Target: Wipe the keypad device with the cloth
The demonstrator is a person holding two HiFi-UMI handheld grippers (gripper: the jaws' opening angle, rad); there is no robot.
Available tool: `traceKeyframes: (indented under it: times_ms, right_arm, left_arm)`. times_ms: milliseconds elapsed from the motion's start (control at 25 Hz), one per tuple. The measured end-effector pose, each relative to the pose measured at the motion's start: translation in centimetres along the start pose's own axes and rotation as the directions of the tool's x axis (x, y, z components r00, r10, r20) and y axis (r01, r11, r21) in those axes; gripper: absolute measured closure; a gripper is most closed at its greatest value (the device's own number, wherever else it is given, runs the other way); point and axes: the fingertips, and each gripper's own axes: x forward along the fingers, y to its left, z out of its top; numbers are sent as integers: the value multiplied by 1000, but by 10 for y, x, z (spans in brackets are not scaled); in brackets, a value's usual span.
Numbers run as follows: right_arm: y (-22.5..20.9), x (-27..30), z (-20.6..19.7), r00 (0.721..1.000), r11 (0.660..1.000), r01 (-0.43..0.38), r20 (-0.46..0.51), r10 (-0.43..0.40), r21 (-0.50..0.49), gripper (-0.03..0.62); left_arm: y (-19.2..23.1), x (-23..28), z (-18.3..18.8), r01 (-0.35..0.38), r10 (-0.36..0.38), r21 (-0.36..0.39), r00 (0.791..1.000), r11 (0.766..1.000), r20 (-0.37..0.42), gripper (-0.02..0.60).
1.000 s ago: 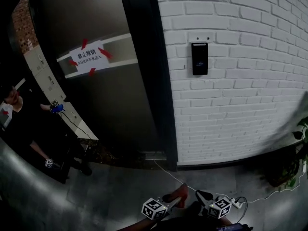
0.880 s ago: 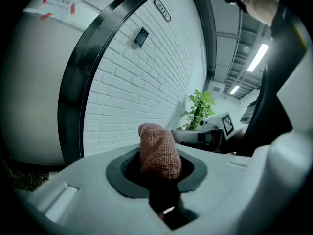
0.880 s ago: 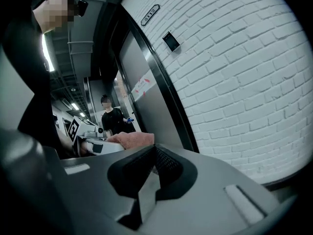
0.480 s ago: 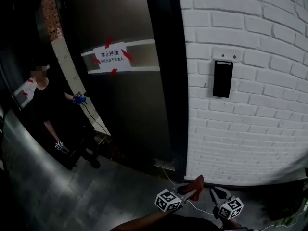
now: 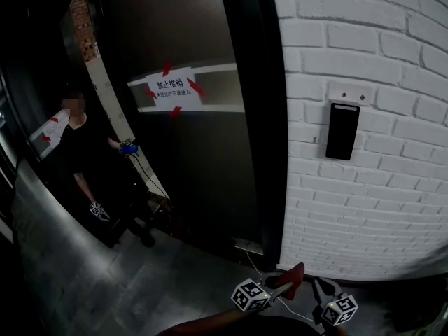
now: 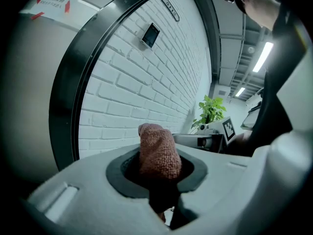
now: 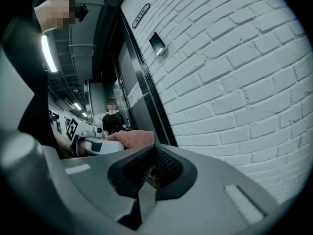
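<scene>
The keypad device (image 5: pixel 342 131) is a black upright panel on the white brick wall, well above both grippers. It shows small and far up the wall in the left gripper view (image 6: pixel 150 35) and the right gripper view (image 7: pixel 157 43). My left gripper (image 5: pixel 287 280) is low at the bottom edge, shut on a reddish-brown cloth (image 5: pixel 292 274). In its own view the cloth (image 6: pixel 159 151) stands up between the jaws of the left gripper (image 6: pixel 157 163). My right gripper (image 5: pixel 323 290) hangs just to its right. Its jaws (image 7: pixel 151 169) are together with nothing between them.
A dark door with a black frame (image 5: pixel 262 117) stands left of the brick wall and carries a taped white notice (image 5: pixel 173 89). A person in black (image 5: pixel 87 152) stands further left. A white cable (image 5: pixel 253 261) lies on the grey floor. A potted plant (image 6: pixel 211 112) is along the wall.
The head view has closed in on the wall. The keypad device now looks larger and sits further right and lower in the frame. Both grippers stay low, the cloth still held.
</scene>
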Motion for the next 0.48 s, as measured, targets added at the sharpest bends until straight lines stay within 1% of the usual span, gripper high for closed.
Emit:
traceKeyframes:
  times_ms: [120,240,360,480]
  right_arm:
    - [-1,13,5,1000,1000,-2,10,2,-23,592]
    - [6,23,11,1000,1000,-21,16,22,-17,592]
    - [5,30,21,1000,999,-27,15,28,-29,592]
    - [3,29,27,1000,999,-15,21,16,-31,592]
  left_arm:
    - [10,-3,16,9,-9,3,1000,1000,25,503]
    - [21,-9,40,-7,7,10,998,1000,68,503]
    - [30,-9,82,-22,14,58,990,998,138,503]
    - [37,-10,143,-39,5,144,974,989,226,503]
